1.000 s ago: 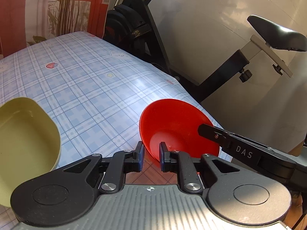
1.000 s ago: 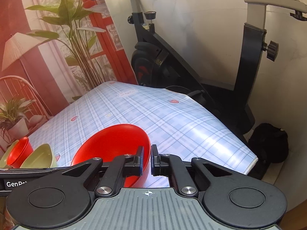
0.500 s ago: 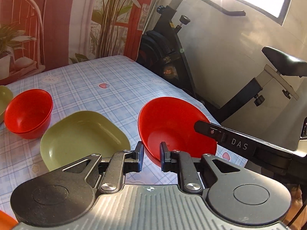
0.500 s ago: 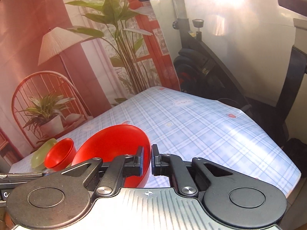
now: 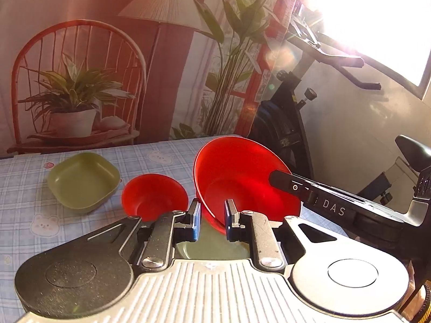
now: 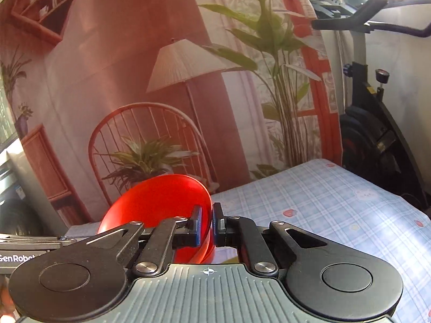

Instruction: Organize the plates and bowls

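Carrying the big red bowl (image 5: 242, 177) above the table (image 5: 21, 210) — right gripper (image 6: 206, 224) pinching its rim, left gripper (image 5: 212, 222) straddling loosely. Tilted like this, we'd probably drop it.

A printed backdrop (image 6: 140, 62) showing a floor lamp, wicker chair and potted plants covers the rear wall. A black exercise bike (image 5: 291, 123) stands beside the checked blue tablecloth (image 6: 336, 204). Strong sunlight enters through a window (image 5: 377, 18) at upper right.
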